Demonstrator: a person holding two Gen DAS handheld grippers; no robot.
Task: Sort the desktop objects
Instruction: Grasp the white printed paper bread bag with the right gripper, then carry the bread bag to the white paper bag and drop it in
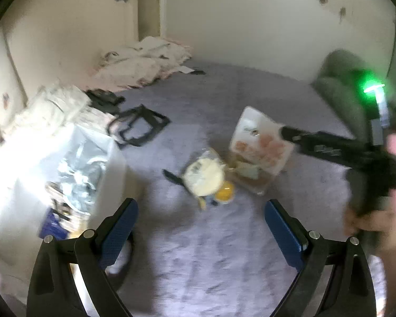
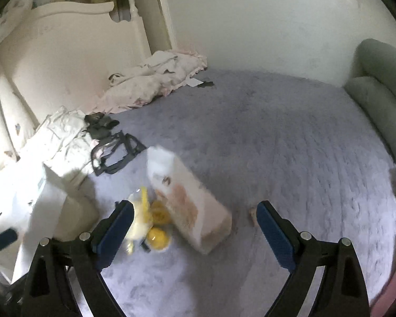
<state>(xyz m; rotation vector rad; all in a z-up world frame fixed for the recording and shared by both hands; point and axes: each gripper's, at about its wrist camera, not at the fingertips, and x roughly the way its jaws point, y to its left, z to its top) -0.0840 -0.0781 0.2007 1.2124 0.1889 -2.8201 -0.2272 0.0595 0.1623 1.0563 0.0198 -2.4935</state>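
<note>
We see the left hand-held gripper (image 1: 201,222) spread wide and holding nothing above the lilac bed cover (image 1: 198,251). Our right hand-held gripper (image 2: 195,223) is equally wide and empty. Ahead of both lie a white packet with orange print (image 2: 190,206), a cream pouch (image 1: 204,178) and a yellow round thing (image 1: 224,192), close together. A white storage box (image 1: 52,174) sits left.

A purple-grey fuzzy blanket (image 2: 277,145) covers the bed, with a white headboard (image 2: 74,45) rising at its far left edge. Rumpled pale bedding (image 2: 155,84) lies heaped along that far left edge, and a grey-green cushion (image 2: 377,100) rests against the white wall (image 2: 264,23) at the blanket's right edge.
</note>
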